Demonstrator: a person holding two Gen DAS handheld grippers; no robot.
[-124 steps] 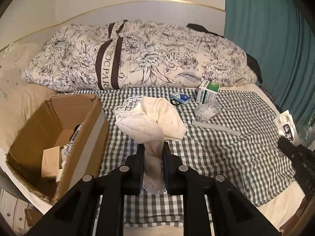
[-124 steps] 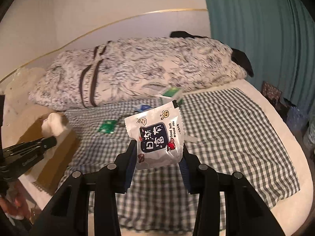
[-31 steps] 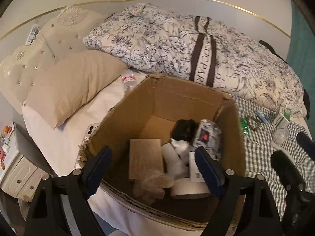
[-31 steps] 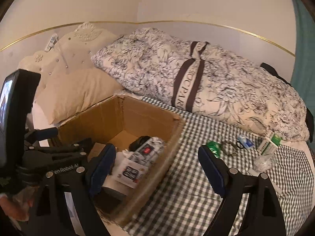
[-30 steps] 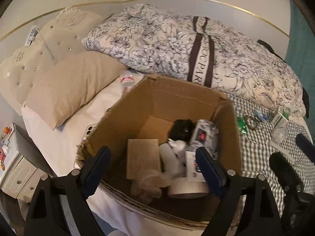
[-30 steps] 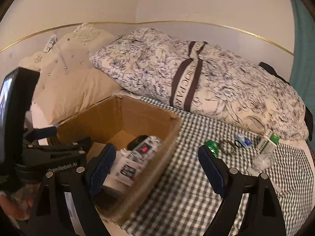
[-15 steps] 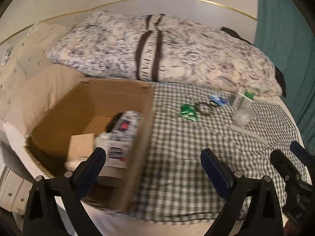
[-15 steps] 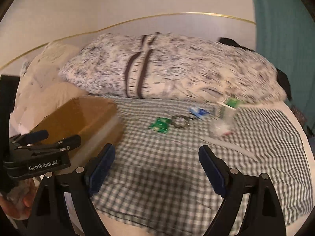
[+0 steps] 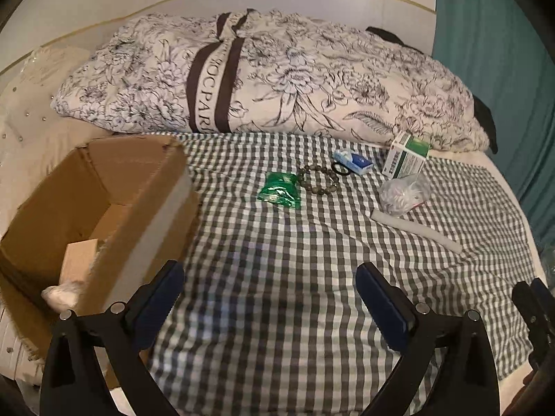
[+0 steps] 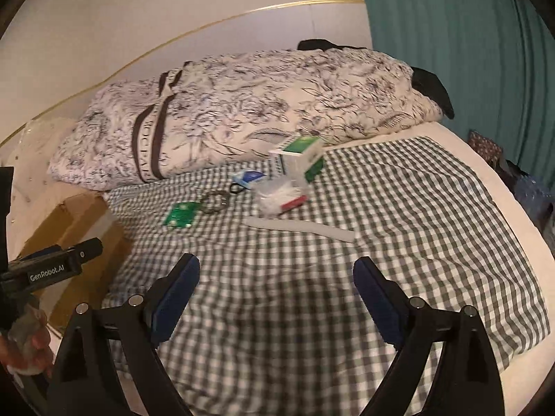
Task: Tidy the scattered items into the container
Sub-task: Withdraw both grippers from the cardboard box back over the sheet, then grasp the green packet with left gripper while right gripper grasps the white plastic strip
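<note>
An open cardboard box (image 9: 145, 187) stands at the left of the bed, also in the right wrist view (image 10: 83, 228). On the checked cloth (image 9: 277, 260) lie a green packet (image 9: 279, 190), a bead bracelet (image 9: 319, 180), a blue-white packet (image 9: 352, 161), a green-white carton (image 9: 406, 159), a clear plastic bag (image 9: 404, 192) and a white stick (image 9: 416, 230). My left gripper (image 9: 269, 294) is open and empty above the near cloth. My right gripper (image 10: 275, 287) is open and empty, short of the white stick (image 10: 300, 229) and the carton (image 10: 298, 159).
A rolled floral duvet (image 9: 277, 79) lies across the back of the bed. A teal curtain (image 10: 468, 52) hangs at the right. The mattress edge (image 10: 503, 201) runs along the right. Beige pillows (image 9: 38, 131) sit behind the box.
Both grippers let go of the cloth bundle and the snack packet into the box, then swung right from the box toward the scattered items. Both are now empty.
</note>
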